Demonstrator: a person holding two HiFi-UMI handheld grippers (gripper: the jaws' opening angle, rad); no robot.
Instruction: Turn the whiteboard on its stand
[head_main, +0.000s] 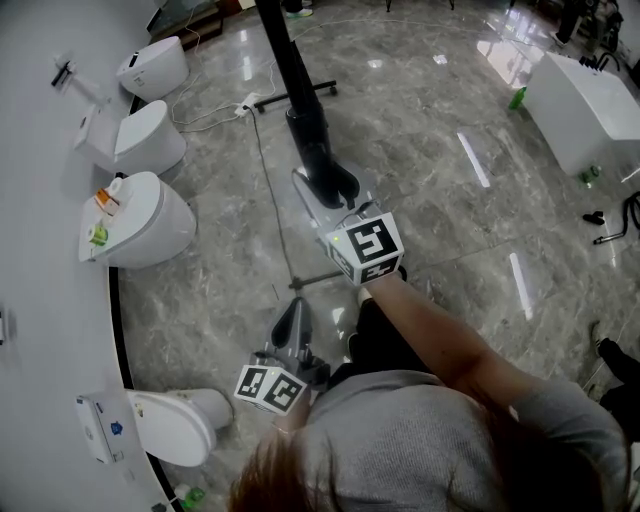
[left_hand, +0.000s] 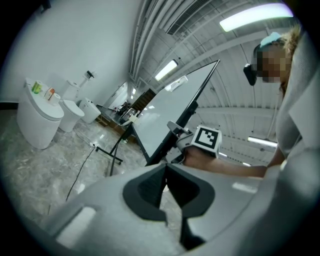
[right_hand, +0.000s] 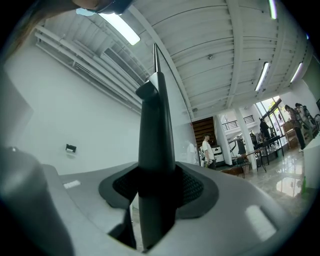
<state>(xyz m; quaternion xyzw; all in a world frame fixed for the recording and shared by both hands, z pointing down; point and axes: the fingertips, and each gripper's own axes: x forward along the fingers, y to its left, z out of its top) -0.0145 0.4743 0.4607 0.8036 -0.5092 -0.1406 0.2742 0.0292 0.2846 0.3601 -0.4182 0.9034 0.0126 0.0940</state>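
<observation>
**A:** Two grippers; how do they stand?
**B:** The right gripper (head_main: 328, 186) pinches the dark edge of the one whiteboard (left_hand: 170, 105), which stands upright on the floor (head_main: 430, 130) ahead. The left gripper (head_main: 294, 312) is apart from it, nearer the person, its jaws pressed together on nothing.
**A:** What else?
**B:** Four toilets (head_main: 140, 225) line the wall, and one cable (head_main: 262, 170) lies on the floor.
</observation>
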